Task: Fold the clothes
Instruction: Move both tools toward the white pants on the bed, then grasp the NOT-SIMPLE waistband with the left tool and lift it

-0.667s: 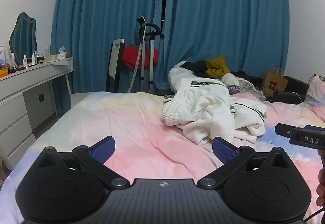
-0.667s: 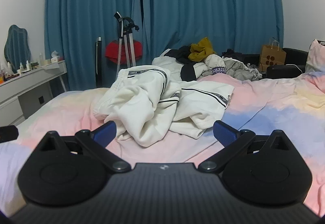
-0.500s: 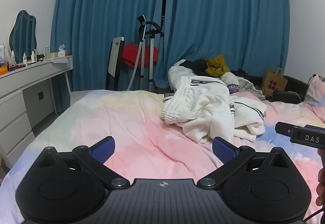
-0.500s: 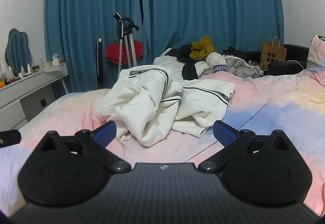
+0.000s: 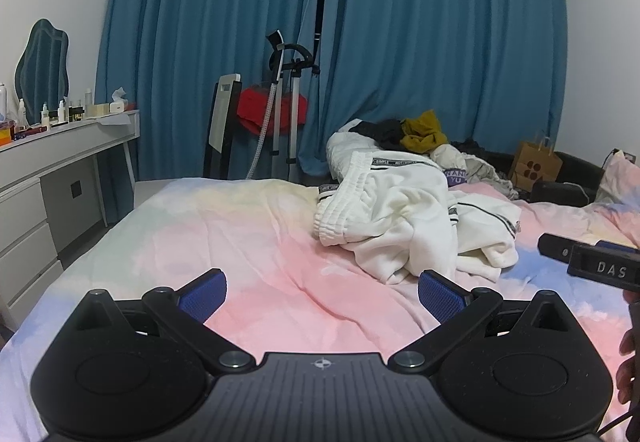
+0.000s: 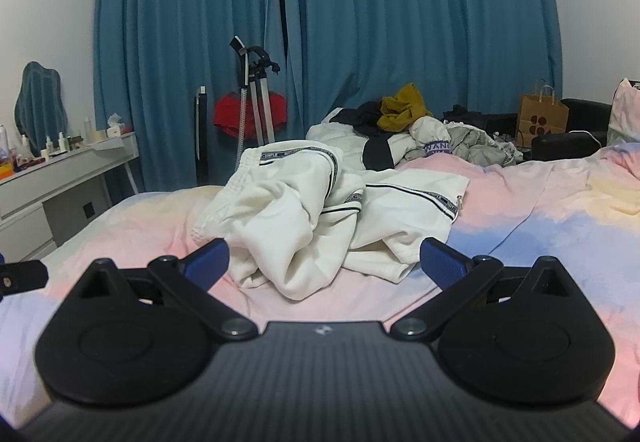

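1. Bedroom setting: teal pleated curtains (image 5: pixel 420 41) close the far wall; a bed with a pastel pink, yellow and blue quilt cover (image 5: pixel 240 234) fills the foreground as the working surface.
2. Task item: a crumpled cream-white fleece garment with black-and-white striped tape trim (image 6: pixel 316 209) lies bunched on the quilt, unfolded. Its long axis appears to run left to right; exact outline cannot be told.
3. Far pile: a heap of mixed clothes topped by a mustard-yellow piece (image 6: pixel 400 109) sits beyond the garment.
4. Right gripper (image 6: pixel 324 260): jaws spread wide, blue pads empty. The garment lies directly ahead, its near folds between the fingertips' lines; this is judged the nearer tool.
5. Left gripper (image 5: pixel 320 292): jaws likewise spread wide and empty. The garment lies ahead and to the right, with bare quilt between.
6. Pose: both tools held low and roughly level over the near quilt, pointing toward the far wall, side by side.
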A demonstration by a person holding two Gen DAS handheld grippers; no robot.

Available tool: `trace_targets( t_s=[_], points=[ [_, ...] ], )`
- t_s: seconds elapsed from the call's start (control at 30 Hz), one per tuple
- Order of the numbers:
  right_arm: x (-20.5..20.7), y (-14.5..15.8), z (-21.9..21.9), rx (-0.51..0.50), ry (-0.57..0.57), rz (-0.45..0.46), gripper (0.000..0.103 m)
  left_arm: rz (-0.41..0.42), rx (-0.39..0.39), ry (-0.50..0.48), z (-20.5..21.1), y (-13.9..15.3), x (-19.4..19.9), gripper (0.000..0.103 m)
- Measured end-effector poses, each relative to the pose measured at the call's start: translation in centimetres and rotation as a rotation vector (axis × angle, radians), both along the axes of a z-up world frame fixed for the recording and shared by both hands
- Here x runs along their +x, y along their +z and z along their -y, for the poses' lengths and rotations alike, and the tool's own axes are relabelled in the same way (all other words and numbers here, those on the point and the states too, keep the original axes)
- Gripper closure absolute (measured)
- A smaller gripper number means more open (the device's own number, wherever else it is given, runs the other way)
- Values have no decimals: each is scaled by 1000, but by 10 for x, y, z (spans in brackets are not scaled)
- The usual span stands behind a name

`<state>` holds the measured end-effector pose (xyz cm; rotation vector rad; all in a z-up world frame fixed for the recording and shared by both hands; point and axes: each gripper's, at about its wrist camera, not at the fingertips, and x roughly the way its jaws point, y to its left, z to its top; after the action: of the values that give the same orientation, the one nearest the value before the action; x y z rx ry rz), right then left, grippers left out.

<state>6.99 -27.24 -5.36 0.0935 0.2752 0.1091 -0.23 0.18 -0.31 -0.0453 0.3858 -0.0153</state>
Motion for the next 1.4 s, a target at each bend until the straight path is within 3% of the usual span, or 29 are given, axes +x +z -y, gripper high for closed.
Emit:
trace_targets(
  t_s=[0.3,0.57,0.87,1.13,1.27,1.4],
  points=[
    [-1,1,7,34,-17,33,0,-1,1,-7,2,-7,5,0],
    [3,-1,7,5,1,-29,0,2,-8,-18,3,-11,5,0],
    [1,5,16,17,-35,-9,0,-45,-7,-45,7,-18,20,2],
    [3,8,27,8,-87,-8,0,-76,37,-96,33,-12,80,1],
    [10,6,35,15,-104,-11,0,-54,68,-135,59,-3,133,1],
    [21,-1,45,42,-127,-32,0,-11,147,-156,95,0,194,2]
  ],
)
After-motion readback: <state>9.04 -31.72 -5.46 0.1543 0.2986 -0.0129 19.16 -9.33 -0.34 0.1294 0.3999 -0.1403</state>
